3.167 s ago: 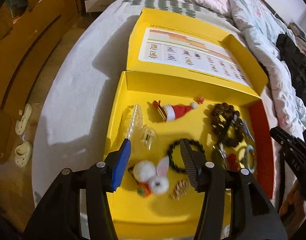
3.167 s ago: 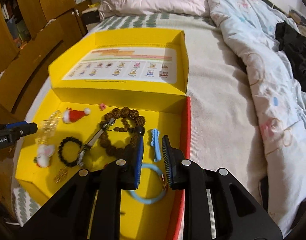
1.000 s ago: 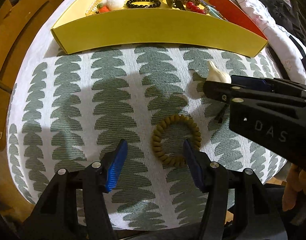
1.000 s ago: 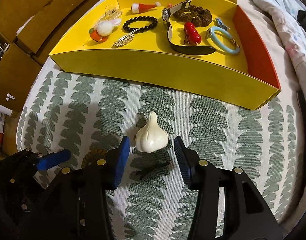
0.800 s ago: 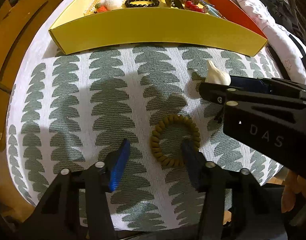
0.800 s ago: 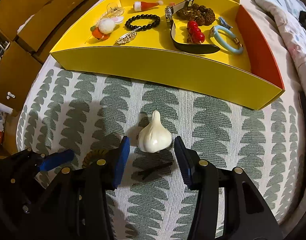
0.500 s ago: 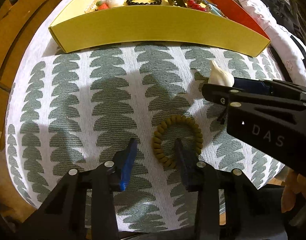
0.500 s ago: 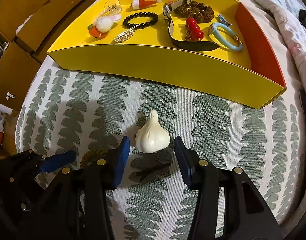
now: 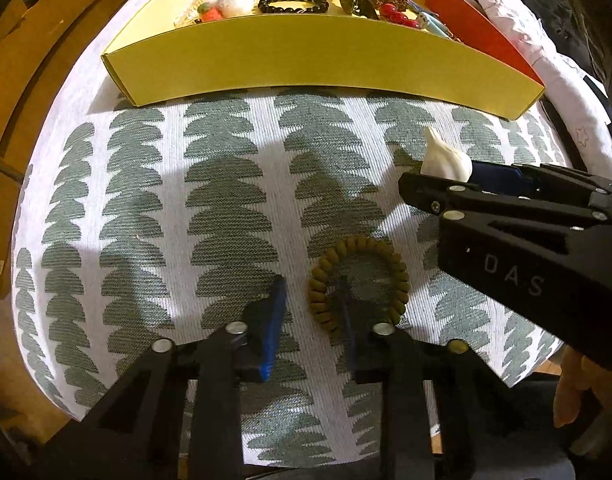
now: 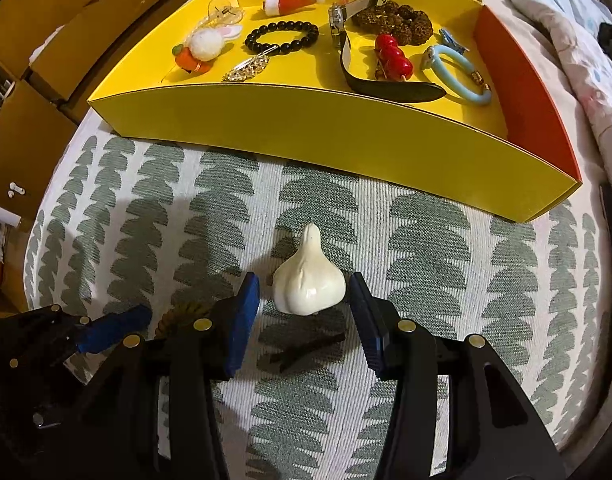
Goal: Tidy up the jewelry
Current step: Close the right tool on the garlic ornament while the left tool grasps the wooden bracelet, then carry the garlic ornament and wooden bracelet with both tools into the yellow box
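Closing squarely on one side of the coiled brown bracelet (image 9: 359,280), without snagging the bed cover (image 9: 226,184), is looking like the way for the left tongs (image 9: 311,322); they are sitting partly apart, one finger outside the ring, the other inside. The right tongs (image 10: 304,320) are standing apart, flanking the white garlic-shaped piece (image 10: 309,282). The yellow box (image 10: 306,128) is lying well ahead.

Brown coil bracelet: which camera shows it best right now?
Left wrist view: the brown coil bracelet lies in full on the patterned cloth, the left gripper straddling its left side. The right wrist view shows only a sliver behind the right gripper.
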